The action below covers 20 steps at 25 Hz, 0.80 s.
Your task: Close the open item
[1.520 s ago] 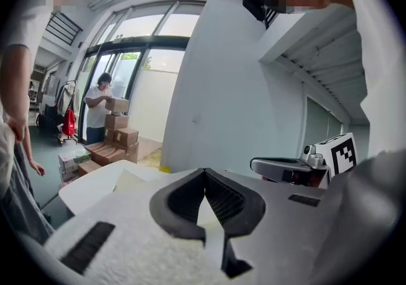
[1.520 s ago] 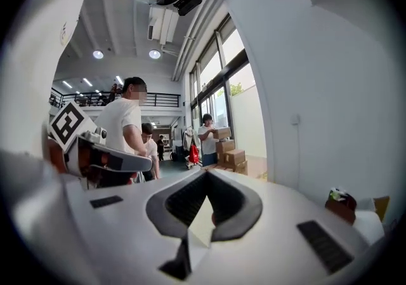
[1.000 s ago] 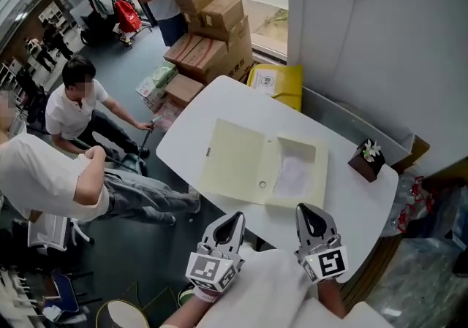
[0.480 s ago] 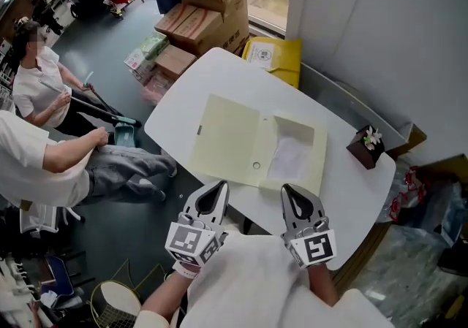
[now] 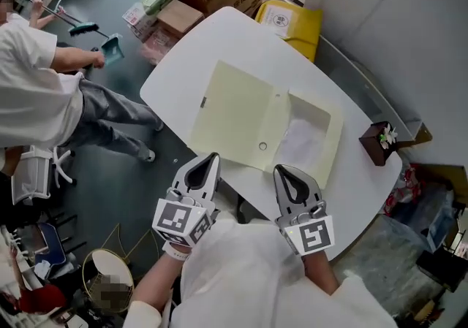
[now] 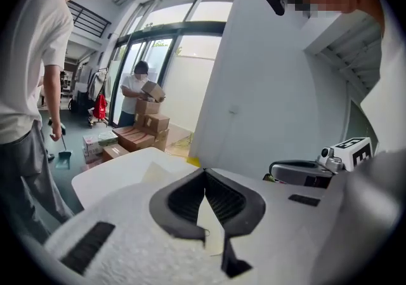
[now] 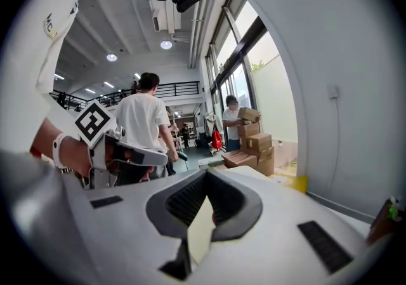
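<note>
Lying open and flat on the white table (image 5: pixel 219 34), just ahead of both sets of jaws, the pale yellow folder (image 5: pixel 238 111) is gripped by neither the left gripper (image 5: pixel 207 164) nor the right gripper (image 5: pixel 284 173); both are clenched shut on nothing. In the gripper views the dark ribbed pads (image 6: pixel 222 200) hide most of it, leaving a cream sliver. Its matte right panel has a pocket holding a white sheet (image 5: pixel 301 150).

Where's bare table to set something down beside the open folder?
Bare white table lies beyond the folder, toward the yellow box, and between the folder and the small flower box. The folder's near-left corner almost reaches the table rim: tight there.
</note>
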Tool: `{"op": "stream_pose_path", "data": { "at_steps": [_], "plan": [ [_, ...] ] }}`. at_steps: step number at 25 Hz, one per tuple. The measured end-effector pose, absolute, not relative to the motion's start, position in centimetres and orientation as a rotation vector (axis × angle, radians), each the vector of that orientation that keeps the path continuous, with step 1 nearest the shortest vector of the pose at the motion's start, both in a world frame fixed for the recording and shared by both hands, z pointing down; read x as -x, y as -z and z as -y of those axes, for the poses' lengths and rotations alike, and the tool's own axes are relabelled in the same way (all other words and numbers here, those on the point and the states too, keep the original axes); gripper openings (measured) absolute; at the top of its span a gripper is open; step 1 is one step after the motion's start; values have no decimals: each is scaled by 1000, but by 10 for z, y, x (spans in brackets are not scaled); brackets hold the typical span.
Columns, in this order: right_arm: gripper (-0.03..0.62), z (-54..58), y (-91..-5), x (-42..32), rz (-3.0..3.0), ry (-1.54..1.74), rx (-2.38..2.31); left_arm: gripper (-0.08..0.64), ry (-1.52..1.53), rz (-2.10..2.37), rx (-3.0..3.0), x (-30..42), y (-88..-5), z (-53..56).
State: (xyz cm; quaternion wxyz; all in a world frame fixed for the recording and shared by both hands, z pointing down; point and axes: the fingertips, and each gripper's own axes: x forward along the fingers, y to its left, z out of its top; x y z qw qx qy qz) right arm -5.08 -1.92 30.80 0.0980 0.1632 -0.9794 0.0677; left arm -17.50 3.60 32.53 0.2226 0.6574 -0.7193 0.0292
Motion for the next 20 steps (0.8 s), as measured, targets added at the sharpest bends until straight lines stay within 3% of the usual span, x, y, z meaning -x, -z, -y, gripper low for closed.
{"op": "stream_pose_path", "data": {
  "at_steps": [20],
  "plan": [
    [15,32,-360,148,2837,-271,-301,28,-169,2006,-1590,269,-403,-26]
  ]
}}
